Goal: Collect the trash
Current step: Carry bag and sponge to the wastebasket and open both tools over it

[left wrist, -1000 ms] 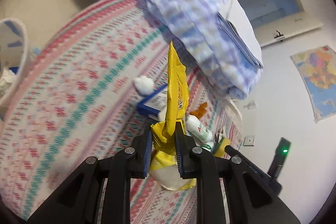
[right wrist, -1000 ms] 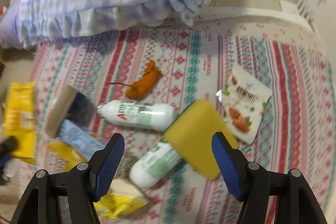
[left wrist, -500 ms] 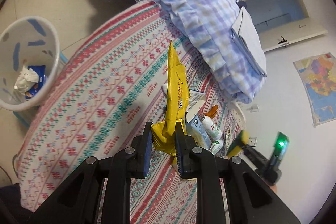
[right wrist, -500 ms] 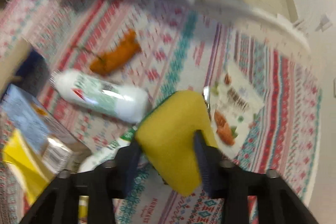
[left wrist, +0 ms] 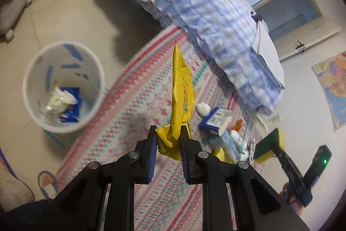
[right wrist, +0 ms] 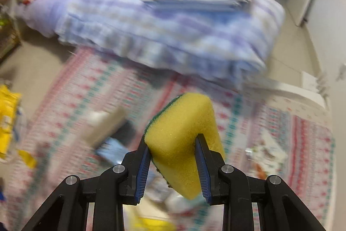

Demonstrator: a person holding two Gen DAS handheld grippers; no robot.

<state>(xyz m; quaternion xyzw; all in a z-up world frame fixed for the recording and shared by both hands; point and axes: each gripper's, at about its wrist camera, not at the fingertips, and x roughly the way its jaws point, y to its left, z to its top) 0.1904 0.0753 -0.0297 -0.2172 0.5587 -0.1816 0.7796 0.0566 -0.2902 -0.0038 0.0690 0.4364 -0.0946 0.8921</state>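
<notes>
Landmark: I'm using the patterned rug [left wrist: 134, 101] as my reference for everything, it fills the middle of both views.

Bin: white wastebasket [left wrist: 62, 88] with blue marks sits on the bare floor just off the rug's left edge in my left wrist view. Crumpled white paper [left wrist: 59, 99] and a blue wrapper [left wrist: 71, 105] lie in the bottom of it.

Left tongs: my left gripper [left wrist: 168, 140] has its jaws nearly closed, pinching the bunched lower end of a yellow snack wrapper [left wrist: 180, 96]. The wrapper stands up almost straight from the jaws, held in the air over the rug, to the right of the bin.

Leftover pile: on the rug's right part, past the wrapper, I see a white wad [left wrist: 203, 108], a blue box [left wrist: 216, 120], an orange scrap [left wrist: 239, 123] and a couple of white bottles with green print [left wrist: 237, 141], all bunched close together. Pretty blurry so I can't say what's touching what.

Bedding: a checked blue quilt [left wrist: 216, 21] hangs over the rug's far edge.

Right tongs: my right gripper [right wrist: 173, 151] is closed partway on a yellow sponge [right wrist: 183, 131] with a green scrub layer, pads pressing both sides. The sponge is up off the rug, tilted. From the left wrist view it shows at the rug's right side, raised above the pile.

Right view extras: a printed snack packet [right wrist: 268, 151] lies flat on the rug's right part, and another bit of yellow packaging [right wrist: 8, 114] shows at the rug's left edge. Heavy blur here.
</notes>
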